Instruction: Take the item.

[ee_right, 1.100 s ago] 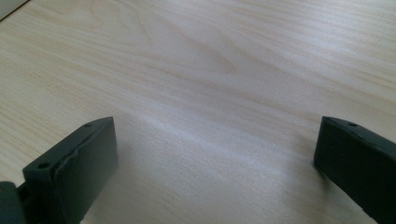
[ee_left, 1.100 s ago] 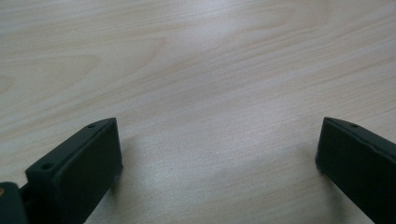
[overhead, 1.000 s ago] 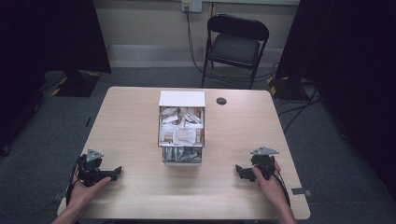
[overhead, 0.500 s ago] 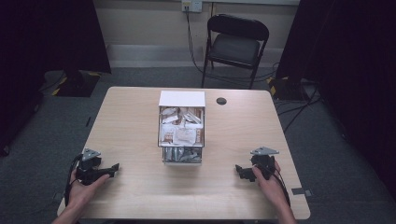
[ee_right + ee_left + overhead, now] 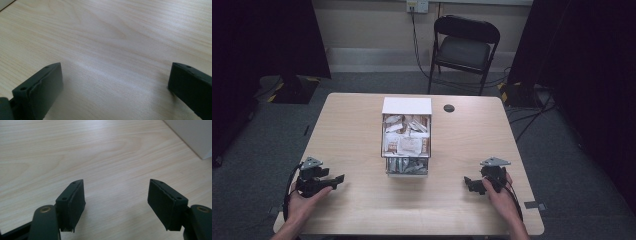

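Wooden table, left gripper jaws closing in — nothing between, right gripper gaping, empty

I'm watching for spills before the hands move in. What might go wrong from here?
The clear box is heaped with packets, so a careless grab may scatter some. The left gripper, whose jaws have just been closing on nothing, and the open right gripper flank the box; both reaching at once might collide or shove it across the table.
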A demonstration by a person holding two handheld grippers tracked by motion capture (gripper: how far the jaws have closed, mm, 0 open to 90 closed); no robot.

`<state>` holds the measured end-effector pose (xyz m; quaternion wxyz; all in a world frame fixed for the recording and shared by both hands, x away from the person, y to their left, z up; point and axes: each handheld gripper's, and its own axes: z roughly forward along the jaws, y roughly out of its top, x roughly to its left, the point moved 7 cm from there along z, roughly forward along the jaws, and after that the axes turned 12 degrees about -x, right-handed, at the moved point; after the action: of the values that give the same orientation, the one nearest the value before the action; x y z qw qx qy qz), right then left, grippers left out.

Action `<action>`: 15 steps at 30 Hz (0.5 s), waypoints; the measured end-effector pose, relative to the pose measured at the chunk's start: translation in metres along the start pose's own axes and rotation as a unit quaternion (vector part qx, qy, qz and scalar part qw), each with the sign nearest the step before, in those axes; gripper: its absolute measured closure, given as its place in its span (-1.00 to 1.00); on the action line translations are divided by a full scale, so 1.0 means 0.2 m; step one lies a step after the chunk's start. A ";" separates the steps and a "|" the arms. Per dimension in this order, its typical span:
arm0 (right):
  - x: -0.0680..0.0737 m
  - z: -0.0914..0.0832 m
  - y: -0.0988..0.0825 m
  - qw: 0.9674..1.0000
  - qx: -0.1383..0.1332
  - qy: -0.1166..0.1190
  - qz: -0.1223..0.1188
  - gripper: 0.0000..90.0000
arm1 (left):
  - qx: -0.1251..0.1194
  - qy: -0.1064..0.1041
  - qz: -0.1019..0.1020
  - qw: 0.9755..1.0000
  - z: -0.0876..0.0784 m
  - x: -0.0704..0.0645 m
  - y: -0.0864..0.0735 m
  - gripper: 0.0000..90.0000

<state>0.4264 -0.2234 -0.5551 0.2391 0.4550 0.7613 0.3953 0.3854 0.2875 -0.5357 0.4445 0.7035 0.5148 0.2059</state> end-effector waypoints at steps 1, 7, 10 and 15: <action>0.00 0.00 0.00 1.000 0.000 0.000 0.000 -1.00 | -0.003 -0.006 0.000 1.000 -0.01 -0.01 0.01 -0.33; 0.00 0.00 0.00 1.000 0.000 0.000 0.000 -1.00 | -0.019 -0.016 0.023 0.999 -0.04 -0.05 0.06 -0.27; 0.00 0.00 0.00 1.000 0.000 0.000 0.000 -1.00 | -0.026 -0.034 0.015 0.999 -0.05 -0.09 0.08 -0.22; 0.00 0.00 0.00 1.000 0.000 0.000 0.000 -1.00 | -0.037 -0.054 0.027 0.997 -0.08 -0.13 0.12 -0.15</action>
<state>0.4264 -0.2234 -0.5550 0.2390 0.4551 0.7613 0.3953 0.3769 0.2688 -0.5023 0.4915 0.7104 0.4627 0.1991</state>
